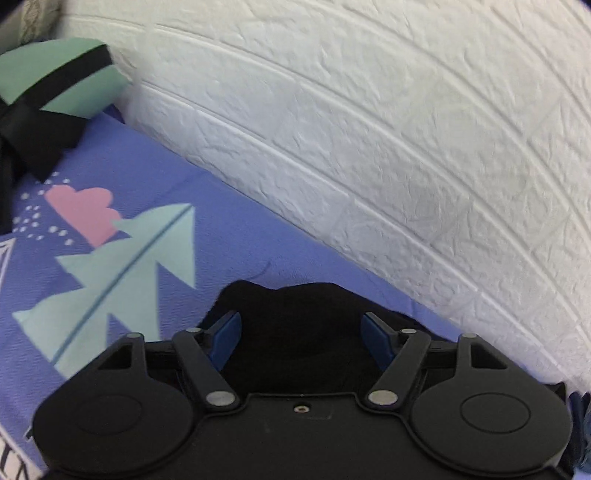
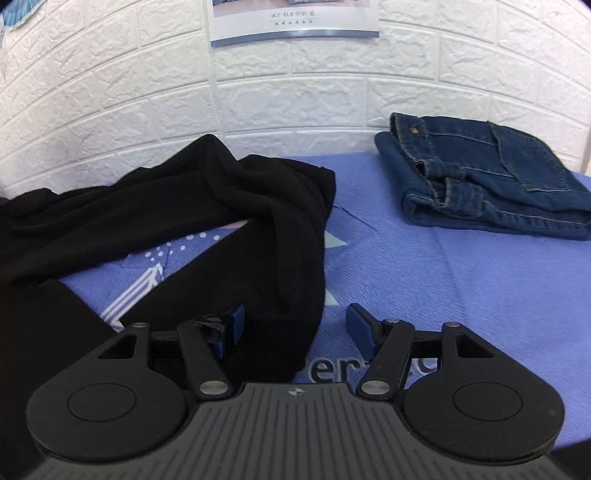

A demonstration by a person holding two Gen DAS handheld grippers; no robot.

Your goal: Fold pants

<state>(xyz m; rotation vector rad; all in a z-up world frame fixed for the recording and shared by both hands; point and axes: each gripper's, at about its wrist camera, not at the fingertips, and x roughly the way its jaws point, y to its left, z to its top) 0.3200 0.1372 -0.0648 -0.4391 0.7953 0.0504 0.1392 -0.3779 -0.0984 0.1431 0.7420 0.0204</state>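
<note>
Black pants (image 2: 221,206) lie rumpled across the left half of the purple printed bedsheet (image 2: 443,280), one leg running toward me. My right gripper (image 2: 295,325) stands open low over the pants' right edge. Its left finger (image 2: 231,326) is over the black cloth and its right finger (image 2: 360,325) over bare sheet; the pads press on nothing. In the left wrist view a bunch of the black pants (image 1: 295,317) lies between the wide-apart fingers of my left gripper (image 1: 301,332), which is open, close to the wall.
Folded blue jeans (image 2: 491,177) lie at the back right of the bed. A white brick-pattern wall (image 1: 369,129) runs along the bed's far side, with a poster (image 2: 295,22) on it. A green cushion with a black band (image 1: 55,81) sits at the far left.
</note>
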